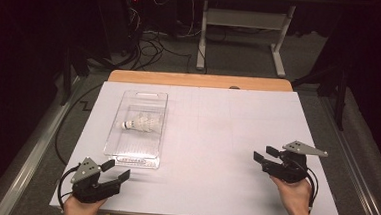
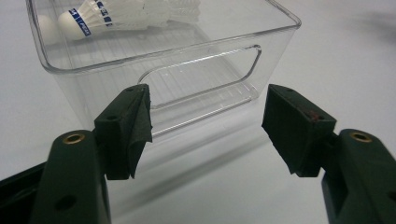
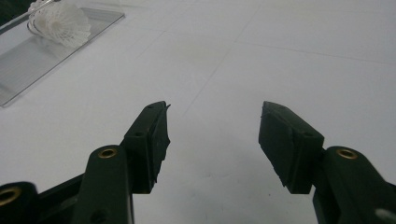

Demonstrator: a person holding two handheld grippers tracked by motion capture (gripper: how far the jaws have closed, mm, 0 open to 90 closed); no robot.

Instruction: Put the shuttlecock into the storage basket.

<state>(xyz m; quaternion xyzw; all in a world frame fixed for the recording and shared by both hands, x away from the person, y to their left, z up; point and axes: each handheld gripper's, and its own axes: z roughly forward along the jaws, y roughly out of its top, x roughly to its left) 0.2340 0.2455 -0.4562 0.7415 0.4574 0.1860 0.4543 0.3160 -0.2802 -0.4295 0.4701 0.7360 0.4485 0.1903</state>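
1. The shuttlecock (image 1: 140,122) lies on its side inside the clear bin (image 1: 121,148), on the left of the white table (image 1: 226,140).
2. Your left gripper (image 1: 119,169) rests just short of the bin's near end, jaws spread and empty, aimed at the handle cutout (image 2: 201,77).
3. Your right gripper (image 1: 265,153) sits well apart, also spread and holding nothing.
4. Risk: the light bin may slide or tip if a jaw bumps its wall; pinched feathers could crush.
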